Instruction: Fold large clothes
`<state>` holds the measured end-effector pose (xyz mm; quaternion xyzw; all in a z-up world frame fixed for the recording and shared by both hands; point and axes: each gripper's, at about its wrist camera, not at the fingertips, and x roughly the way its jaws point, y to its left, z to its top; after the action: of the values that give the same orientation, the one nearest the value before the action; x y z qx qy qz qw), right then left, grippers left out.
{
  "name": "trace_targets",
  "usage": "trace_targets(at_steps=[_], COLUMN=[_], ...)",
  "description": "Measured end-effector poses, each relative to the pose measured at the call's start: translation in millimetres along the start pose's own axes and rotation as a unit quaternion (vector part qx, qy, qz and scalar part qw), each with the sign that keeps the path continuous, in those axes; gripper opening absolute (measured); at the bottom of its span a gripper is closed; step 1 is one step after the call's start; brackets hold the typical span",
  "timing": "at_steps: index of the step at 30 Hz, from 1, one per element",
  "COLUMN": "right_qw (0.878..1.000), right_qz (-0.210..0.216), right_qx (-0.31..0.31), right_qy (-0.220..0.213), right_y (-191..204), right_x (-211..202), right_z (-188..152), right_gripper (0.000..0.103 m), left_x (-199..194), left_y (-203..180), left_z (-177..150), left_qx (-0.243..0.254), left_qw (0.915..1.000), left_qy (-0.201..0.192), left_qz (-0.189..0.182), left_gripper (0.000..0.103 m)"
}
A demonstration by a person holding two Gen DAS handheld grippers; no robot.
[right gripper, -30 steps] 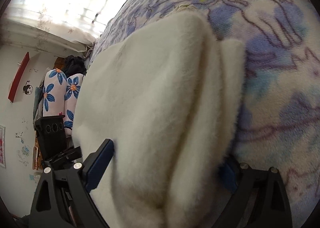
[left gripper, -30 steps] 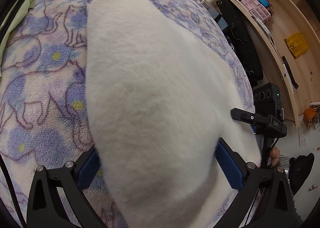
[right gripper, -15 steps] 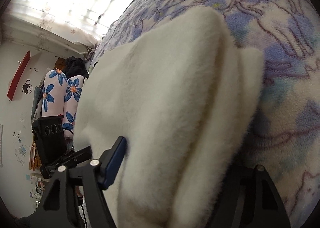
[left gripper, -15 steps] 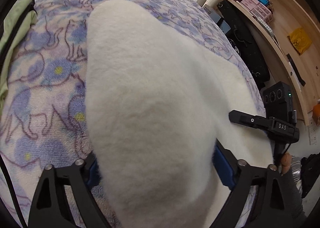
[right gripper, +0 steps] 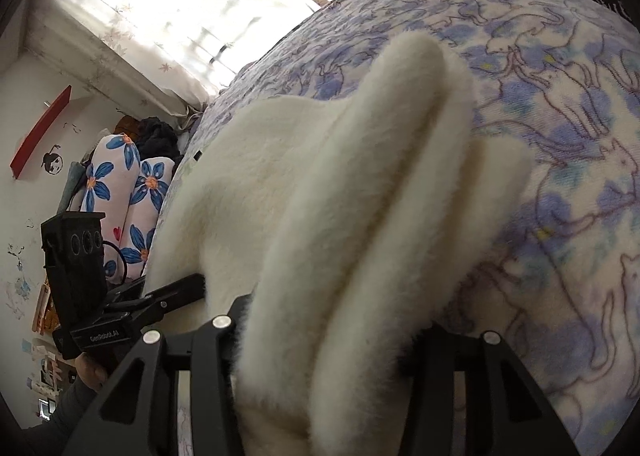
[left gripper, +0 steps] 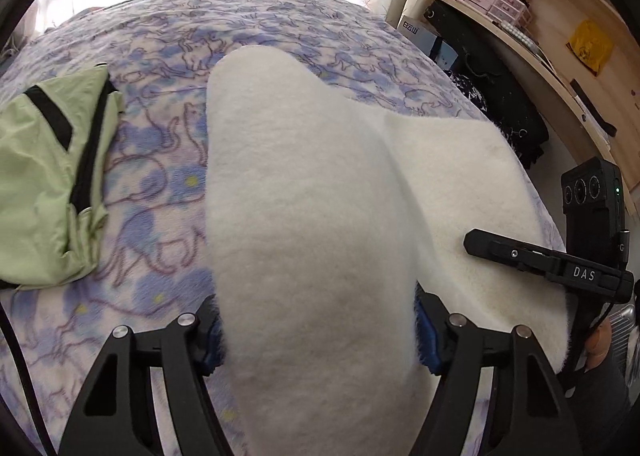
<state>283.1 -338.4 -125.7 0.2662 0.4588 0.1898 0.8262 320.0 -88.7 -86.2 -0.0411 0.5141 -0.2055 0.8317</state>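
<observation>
A large white fluffy garment (left gripper: 304,192) lies on the bed and rises toward both cameras. My left gripper (left gripper: 316,336) is shut on a thick bunch of it, its blue pads pressed into the fleece on both sides. My right gripper (right gripper: 324,340) is shut on another bunched edge of the garment (right gripper: 352,192), which stands in several folded ridges between its fingers. The right gripper also shows at the right of the left wrist view (left gripper: 552,260), and the left gripper at the left of the right wrist view (right gripper: 132,312).
The bed has a blue and purple animal-print blanket (left gripper: 152,184). A folded light green garment (left gripper: 48,172) lies at its left. Wooden shelves (left gripper: 560,16) and a black bag (left gripper: 492,84) stand right of the bed. Flowered pillows (right gripper: 124,192) lie near the window.
Both grippers have lifted and pulled back with the white garment, so more of the bed and the green garment show. The jaws have closed in tighter on the fleece.
</observation>
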Motion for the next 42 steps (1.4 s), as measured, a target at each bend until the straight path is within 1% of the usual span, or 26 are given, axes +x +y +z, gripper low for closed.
trace_targets(at_steps=[5,8,15,20,22,25,28,30,35,36,38,40,41,42], right_qw=[1.0,0.999,0.996,0.992,0.991,0.99,0.989,0.989,0.99,0.99,0.991,0.994,0.995,0.996], right_qz=[0.023,0.032,0.067,0.089,0.095,0.101,0.105,0.105,0.098,0.098,0.092,0.077,0.059,0.045], right_qx=[-0.005,-0.017,-0.06,-0.085,-0.094,-0.101,-0.101,-0.103,-0.102,-0.099,-0.093,-0.064,-0.055,-0.054], right_qy=[-0.001,0.004,0.02,0.021,0.02,0.016,0.012,0.008,-0.001,-0.002,0.01,0.037,0.051,0.056], right_y=[43,73,160,221,241,265,279,284,279,276,262,247,237,230], right_x=[2,6,30,62,77,104,138,164,228,240,271,303,320,329], right_z=[-17,-24,-24,-8,2,25,54,72,106,111,118,120,117,114], right_gripper=[0.046,0.047,0.046,0.046,0.046,0.046,0.046,0.046,0.046,0.046,0.046,0.047,0.051,0.055], left_x=[-47,-79,-158,-205,-218,-228,-225,-215,-170,-157,-133,-102,-88,-79], left_y=[26,45,106,158,179,213,249,276,333,345,365,388,398,406], left_z=[-21,-32,-49,-42,-30,-5,27,46,81,86,91,90,87,82], left_qx=[-0.017,-0.026,-0.062,-0.068,-0.066,-0.056,-0.049,-0.049,-0.053,-0.053,-0.06,-0.069,-0.071,-0.074], left_qw=[0.9998,0.9994,0.9966,0.9937,0.9929,0.9924,0.9919,0.9912,0.991,0.9914,0.9918,0.9921,0.992,0.9915], left_qy=[-0.009,-0.018,-0.044,-0.063,-0.067,-0.07,-0.072,-0.076,-0.078,-0.074,-0.064,-0.042,-0.031,-0.035], left_qz=[0.005,0.016,0.034,0.062,0.073,0.085,0.092,0.097,0.095,0.094,0.093,0.096,0.1,0.1], left_gripper=[0.071,0.071,0.071,0.071,0.071,0.071,0.071,0.071,0.071,0.071,0.071,0.072,0.077,0.08])
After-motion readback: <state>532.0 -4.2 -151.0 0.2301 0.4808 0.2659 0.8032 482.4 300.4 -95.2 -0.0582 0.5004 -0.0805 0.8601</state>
